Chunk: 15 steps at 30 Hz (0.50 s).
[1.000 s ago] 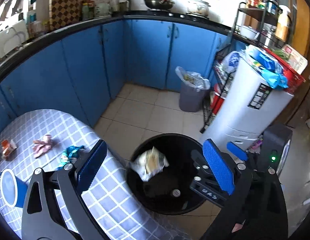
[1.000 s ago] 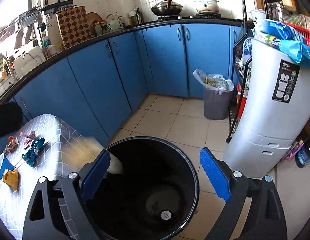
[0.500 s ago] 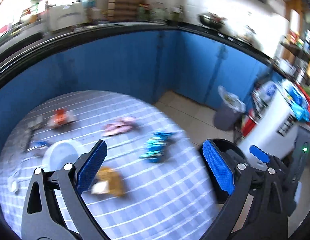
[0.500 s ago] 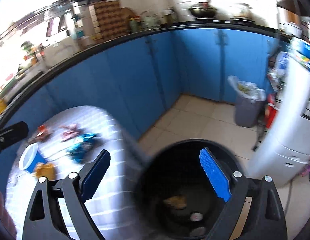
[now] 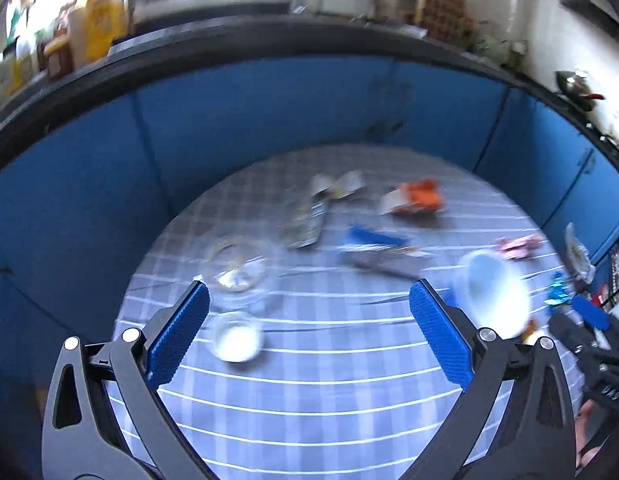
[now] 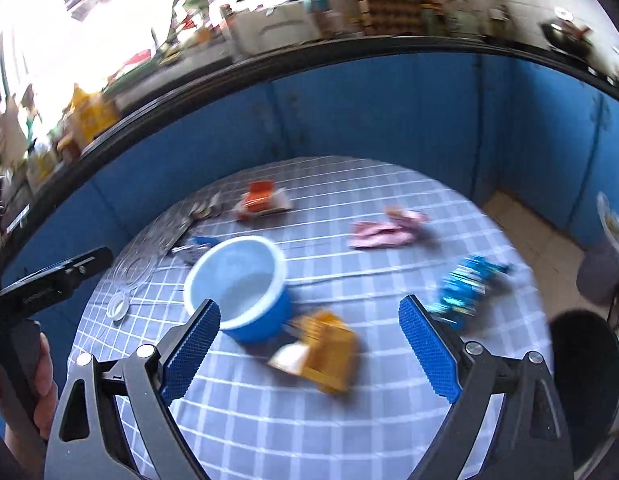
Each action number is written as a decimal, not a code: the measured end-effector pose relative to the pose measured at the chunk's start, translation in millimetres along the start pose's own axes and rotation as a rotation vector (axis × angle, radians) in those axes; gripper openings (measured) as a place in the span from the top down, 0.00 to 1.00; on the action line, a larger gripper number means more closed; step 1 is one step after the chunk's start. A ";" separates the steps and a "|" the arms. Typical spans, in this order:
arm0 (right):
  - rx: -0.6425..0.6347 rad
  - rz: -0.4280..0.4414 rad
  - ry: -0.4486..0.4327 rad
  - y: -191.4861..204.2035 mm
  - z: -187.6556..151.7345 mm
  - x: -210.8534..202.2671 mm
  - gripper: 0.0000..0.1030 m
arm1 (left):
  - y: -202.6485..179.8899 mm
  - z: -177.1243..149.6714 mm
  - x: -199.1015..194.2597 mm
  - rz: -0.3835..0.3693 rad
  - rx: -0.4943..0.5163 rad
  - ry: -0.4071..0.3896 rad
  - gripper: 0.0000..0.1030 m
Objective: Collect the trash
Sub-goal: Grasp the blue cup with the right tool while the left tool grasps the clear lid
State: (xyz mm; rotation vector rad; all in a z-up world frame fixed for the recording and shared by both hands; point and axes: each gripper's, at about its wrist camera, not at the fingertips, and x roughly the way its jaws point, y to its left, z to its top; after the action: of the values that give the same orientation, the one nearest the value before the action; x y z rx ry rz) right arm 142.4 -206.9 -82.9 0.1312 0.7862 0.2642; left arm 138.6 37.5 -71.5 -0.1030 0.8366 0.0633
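Both grippers, left [image 5: 309, 336] and right [image 6: 309, 344], hang wide and empty above the table [image 6: 269, 420]. Judging the next pickup: the yellow wrapper [image 6: 325, 356] lies at six o'clock of the blue cup [image 6: 241, 288]; the right gripper must descend and pinch it.

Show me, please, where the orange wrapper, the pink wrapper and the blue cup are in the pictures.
orange wrapper [image 6: 323, 354]: right wrist view, middle of its crumpled body.
pink wrapper [image 6: 383, 230]: right wrist view, its middle.
blue cup [image 6: 265, 316]: right wrist view, its outer blue wall.
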 end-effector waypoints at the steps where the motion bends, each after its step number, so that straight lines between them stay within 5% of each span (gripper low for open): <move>1: -0.013 -0.006 0.010 7.0 1.5 6.1 0.10 | 8.3 0.2 4.7 0.003 -0.009 0.007 0.04; 7: -0.062 -0.065 0.051 30.9 5.1 36.3 0.09 | 45.4 -0.1 41.4 0.013 -0.019 0.077 0.03; 15: -0.065 -0.115 0.101 32.1 10.1 66.9 0.08 | 32.9 4.6 85.4 0.052 0.081 0.143 0.03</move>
State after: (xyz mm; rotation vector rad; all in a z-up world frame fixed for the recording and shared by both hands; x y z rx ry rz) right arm 188.9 -157.4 -114.5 0.0117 0.8809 0.1885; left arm 195.8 72.0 -134.1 -0.0092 0.9836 0.0710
